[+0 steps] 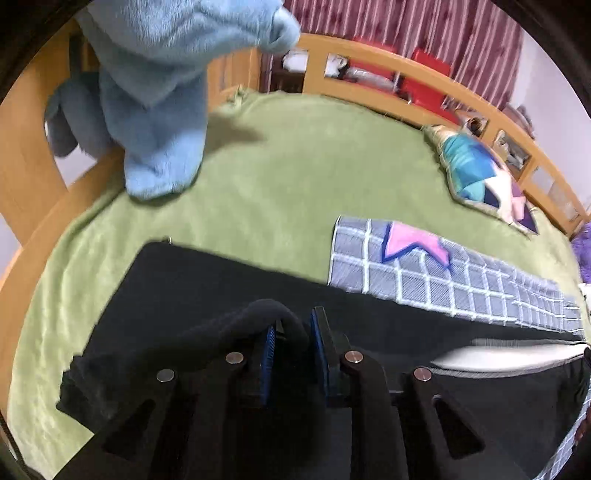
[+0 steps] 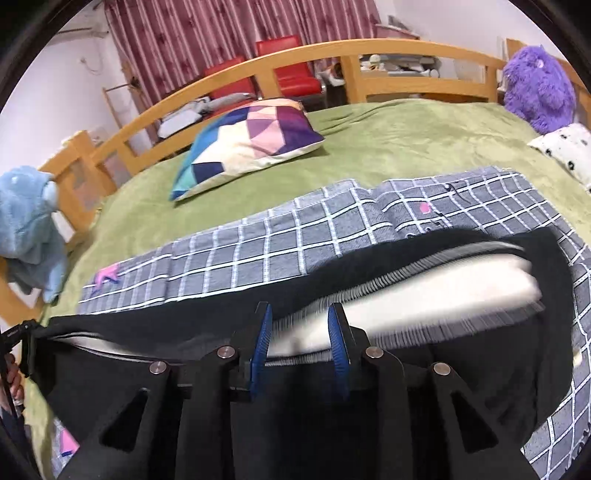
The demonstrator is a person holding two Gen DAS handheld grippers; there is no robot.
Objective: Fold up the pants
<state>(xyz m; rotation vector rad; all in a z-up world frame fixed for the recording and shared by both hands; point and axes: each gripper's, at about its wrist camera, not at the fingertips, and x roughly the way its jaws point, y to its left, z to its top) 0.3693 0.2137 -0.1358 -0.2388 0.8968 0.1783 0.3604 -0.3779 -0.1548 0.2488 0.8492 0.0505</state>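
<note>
We see the black pants (image 2: 369, 387) spread across a grey checked blanket (image 2: 277, 251) on the bed, which is covered by a green bedspread (image 2: 406, 147). The pants lie lengthwise in front of both cameras, and their waistband end, with a ribbed grey band and pale lining (image 2: 424, 291), gapes open toward the right side.

Our left gripper (image 1: 291, 332) has a rolled fold of the black fabric between its blue pads (image 1: 269, 339); the jaws stand narrow, clamped on that ridge of cloth, which arches up between them. The cloth to the left of it droops in a loose flap over the bedspread.

Our right gripper (image 2: 299, 332) sits at the waistband edge. Its jaws stand moderately apart, and the pale lining shows in the gap between the blue pads (image 2: 338, 343); we cannot tell whether they are pinching the fabric or only resting over it. Both pictures are blurred with motion around the waistband.

A geometric patterned cushion (image 2: 247, 144) lies on the bedspread beyond the blanket, well apart from the pants. A light blue plush toy (image 1: 159, 92) stands at the wooden bed frame (image 2: 295, 62) near the left corner, and a purple plush toy (image 2: 535, 88) sits at the far right corner beside a white spotted pillow (image 2: 569, 151). Red chairs (image 2: 288, 62) and a striped curtain (image 2: 221, 29) show behind the frame.
</note>
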